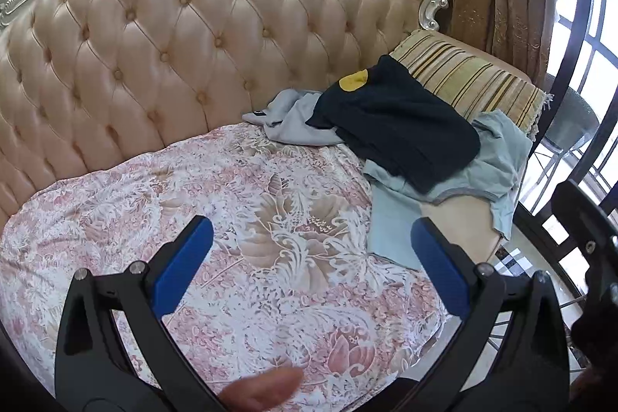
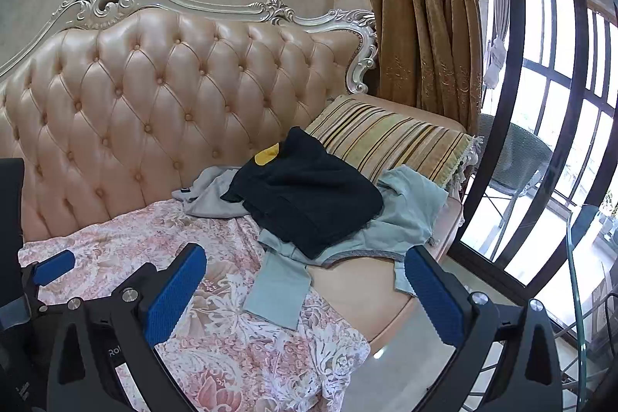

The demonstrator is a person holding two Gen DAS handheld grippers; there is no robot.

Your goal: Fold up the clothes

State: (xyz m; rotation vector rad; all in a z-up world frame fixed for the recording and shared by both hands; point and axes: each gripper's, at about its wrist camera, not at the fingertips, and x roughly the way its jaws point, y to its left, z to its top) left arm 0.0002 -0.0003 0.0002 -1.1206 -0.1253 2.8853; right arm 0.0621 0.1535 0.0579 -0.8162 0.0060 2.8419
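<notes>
A pile of clothes lies at the right end of the sofa seat. On top is a dark navy garment (image 1: 398, 126) (image 2: 309, 195) with a yellow patch. Under it lie a pale blue-green garment (image 1: 475, 176) (image 2: 390, 230) and a grey one (image 1: 293, 120) (image 2: 210, 194). My left gripper (image 1: 311, 261) hovers open above the floral seat cover, short of the pile, nothing between its blue pads (image 1: 185, 265). My right gripper (image 2: 305, 292) is open too, its fingers framing the near edge of the pale garment. A finger of the person shows at the bottom of the left wrist view.
The floral pink seat cover (image 1: 154, 203) (image 2: 127, 238) spreads over the seat left of the pile. A tufted beige sofa back (image 1: 174, 37) rises behind. A striped cushion (image 1: 467, 80) (image 2: 390, 141) rests on the right armrest. Curtains (image 2: 421, 6) and a glass door (image 2: 540, 141) stand at the right.
</notes>
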